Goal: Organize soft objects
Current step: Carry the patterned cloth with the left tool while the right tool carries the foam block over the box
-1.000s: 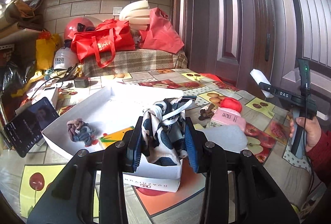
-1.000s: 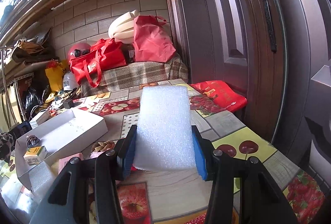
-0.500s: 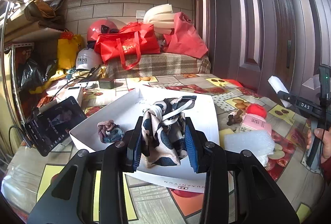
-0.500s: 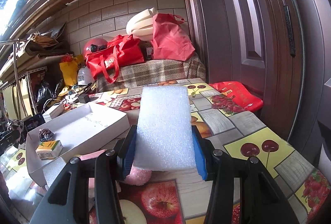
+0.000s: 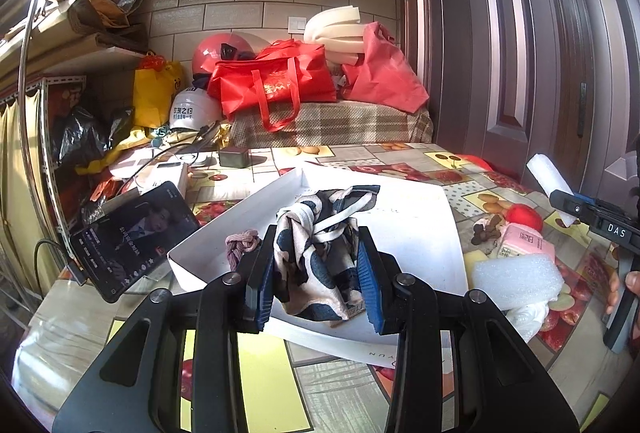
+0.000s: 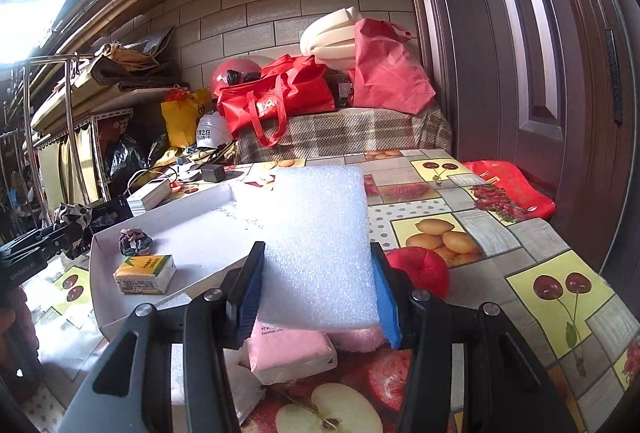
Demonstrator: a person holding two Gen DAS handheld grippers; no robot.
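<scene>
Left tongs (image 5: 316,283): clenched on a bunched black-and-cream scarf (image 5: 320,253), held over the near edge of the white box (image 5: 416,217).
Right tongs (image 6: 318,295): clenched on a white foam sheet (image 6: 320,241), held flat above the tabletop (image 6: 480,209), just beside the box's right side.
White box: open, lying toward the tabletop's left half; it holds a knotted hair scrunchie (image 6: 134,236) and a yellow-green tissue pack (image 6: 145,273).
Beneath the foam sheet: a pink tissue pack (image 6: 290,351) on the tabletop.
Red plush apple (image 6: 420,269): on the tabletop, just right of the right tongs.
Phone (image 5: 132,233): propped near the tabletop's left edge, screen lit.
Foam block (image 5: 516,279): right of the box, near the pink pack.
</scene>
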